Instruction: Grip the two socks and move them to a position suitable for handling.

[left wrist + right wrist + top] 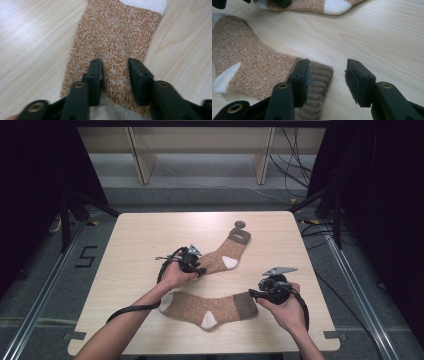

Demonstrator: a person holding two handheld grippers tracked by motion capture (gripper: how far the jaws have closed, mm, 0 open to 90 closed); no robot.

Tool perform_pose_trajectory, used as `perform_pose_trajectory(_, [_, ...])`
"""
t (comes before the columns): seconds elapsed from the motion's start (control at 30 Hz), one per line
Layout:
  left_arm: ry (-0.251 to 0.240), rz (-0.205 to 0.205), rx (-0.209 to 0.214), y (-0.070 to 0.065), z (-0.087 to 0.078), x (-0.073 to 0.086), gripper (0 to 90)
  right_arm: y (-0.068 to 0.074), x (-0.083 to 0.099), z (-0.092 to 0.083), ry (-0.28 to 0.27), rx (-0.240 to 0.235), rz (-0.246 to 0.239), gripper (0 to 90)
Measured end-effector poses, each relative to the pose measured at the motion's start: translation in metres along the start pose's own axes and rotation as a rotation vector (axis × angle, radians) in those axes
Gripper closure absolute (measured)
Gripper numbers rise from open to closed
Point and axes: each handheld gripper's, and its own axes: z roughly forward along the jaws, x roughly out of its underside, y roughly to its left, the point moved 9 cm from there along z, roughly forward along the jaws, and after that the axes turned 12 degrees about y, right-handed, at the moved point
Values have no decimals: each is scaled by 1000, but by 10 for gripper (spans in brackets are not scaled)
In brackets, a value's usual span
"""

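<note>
1. Two brown socks lying flat on the table [140,235]: far sock [227,254] slanting across the middle of the table, near sock [210,307] stretched along the table's front edge, white toe to the table's left side, ribbed cuff [319,75] to its right side.
2. Left gripper [200,270] lowered at the middle of the table onto the foot part of the far sock, close to its white toe. Probably placed so to lift this sock by one end.
3. Seen from the left gripper view: jaws standing on the knit with a strip of fabric filling the gap between them. Cannot tell whether already pinching this strip or only resting on it.
4. Right gripper [252,293] held low at the table's front right part, beside the cuff. Jaws spread: one above the cuff edge, the other above bare wood, nothing between the pads.
5. Seems a waiting position, ready to take the cuff or to hold the near sock flat while the other sock comes over for pairing.
</note>
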Motion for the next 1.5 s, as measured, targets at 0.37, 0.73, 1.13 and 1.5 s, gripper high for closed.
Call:
perform_pose_trajectory(0.37, [-41,7,-2,-2,-23,-8,763,-8,4,3,-4,5,26,544])
perform_pose_trajectory(0.73, [-125,64,-25,-14,-74,-26,769,-10,0,4,-34,7,41,543])
perform_pose_trajectory(1.13, [-148,126,-8,-40,-106,-27,770,-16,4,2,3,17,45,540])
perform_pose_trajectory(1.5, [-158,147,-6,-47,-121,-22,769,-26,4,-3,4,22,81,537])
